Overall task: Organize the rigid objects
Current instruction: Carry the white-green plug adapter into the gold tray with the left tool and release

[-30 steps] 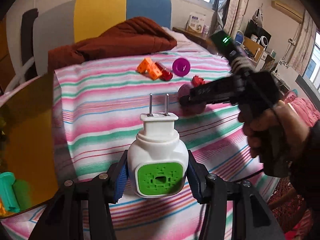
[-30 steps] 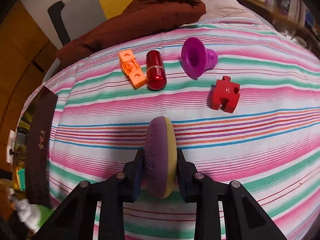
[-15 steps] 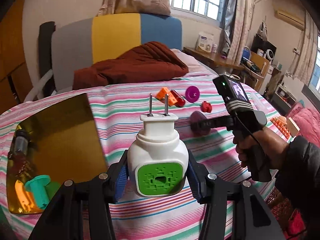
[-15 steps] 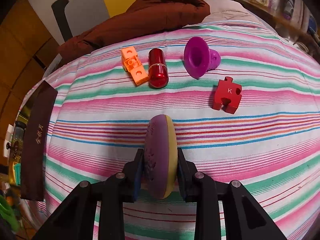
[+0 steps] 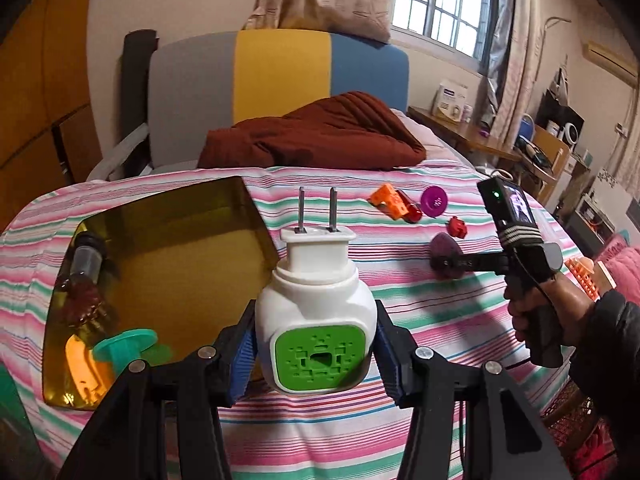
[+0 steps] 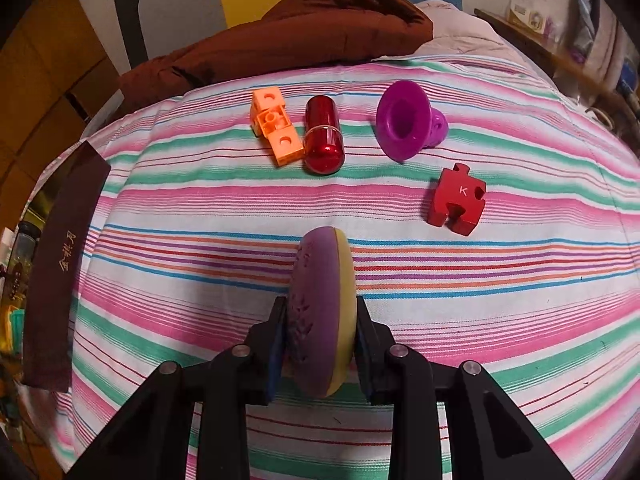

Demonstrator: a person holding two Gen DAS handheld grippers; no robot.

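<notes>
My left gripper is shut on a white plug-in device with a green face, prongs pointing away, held above the striped bed. My right gripper is shut on a purple and yellow disc; it also shows in the left wrist view. On the bed beyond lie an orange block piece, a red capsule, a purple funnel-shaped piece and a red puzzle piece marked K.
An amber transparent box lies at the left with a teal spool and a small jar in it. A brown blanket lies at the bed's far end. A dark lettered strip shows at the left edge.
My left gripper has pulled back and risen with the plug device, so the amber box has come into fuller view. My right gripper has drawn back slightly with the disc.
</notes>
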